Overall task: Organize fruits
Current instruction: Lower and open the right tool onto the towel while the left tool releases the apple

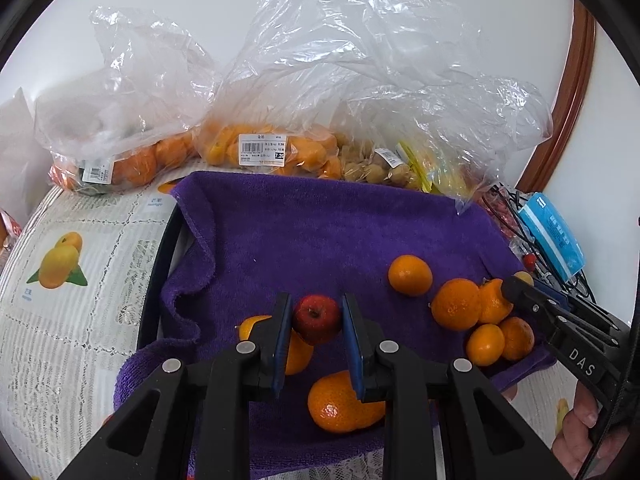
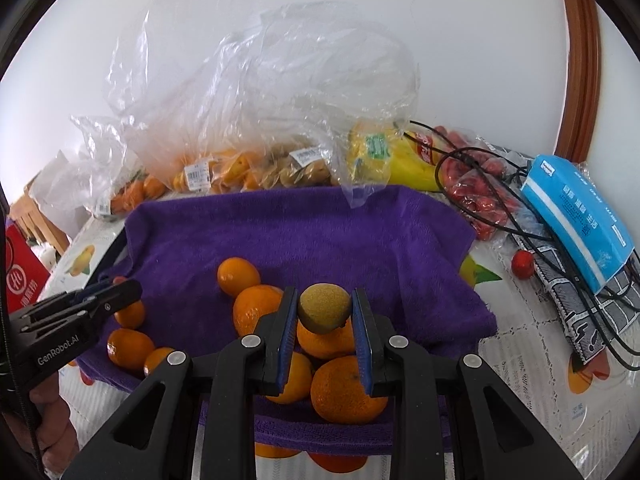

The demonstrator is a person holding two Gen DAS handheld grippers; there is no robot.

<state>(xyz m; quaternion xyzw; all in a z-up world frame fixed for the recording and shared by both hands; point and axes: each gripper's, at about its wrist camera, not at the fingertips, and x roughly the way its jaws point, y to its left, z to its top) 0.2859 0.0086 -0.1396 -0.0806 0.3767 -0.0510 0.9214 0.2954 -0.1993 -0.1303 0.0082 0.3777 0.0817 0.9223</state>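
Observation:
My left gripper (image 1: 316,316) is shut on a small red apple (image 1: 317,319) and holds it just above the purple towel (image 1: 320,232). My right gripper (image 2: 323,312) is shut on a brown-green kiwi (image 2: 323,308) above a pile of oranges (image 2: 348,390). More oranges lie on the towel in the left wrist view (image 1: 410,275), some under the left gripper (image 1: 340,402). The right gripper shows at the right of the left wrist view (image 1: 516,288). The left gripper shows at the left of the right wrist view (image 2: 120,294).
Clear plastic bags of oranges (image 1: 132,160), kumquats (image 1: 260,148) and longans (image 1: 372,164) line the back wall. Bananas (image 2: 400,156), a red fruit bag (image 2: 476,192), black cables (image 2: 520,232), a blue tissue pack (image 2: 576,216) and a small loose red fruit (image 2: 523,263) lie at right. A red box (image 2: 22,276) stands at left.

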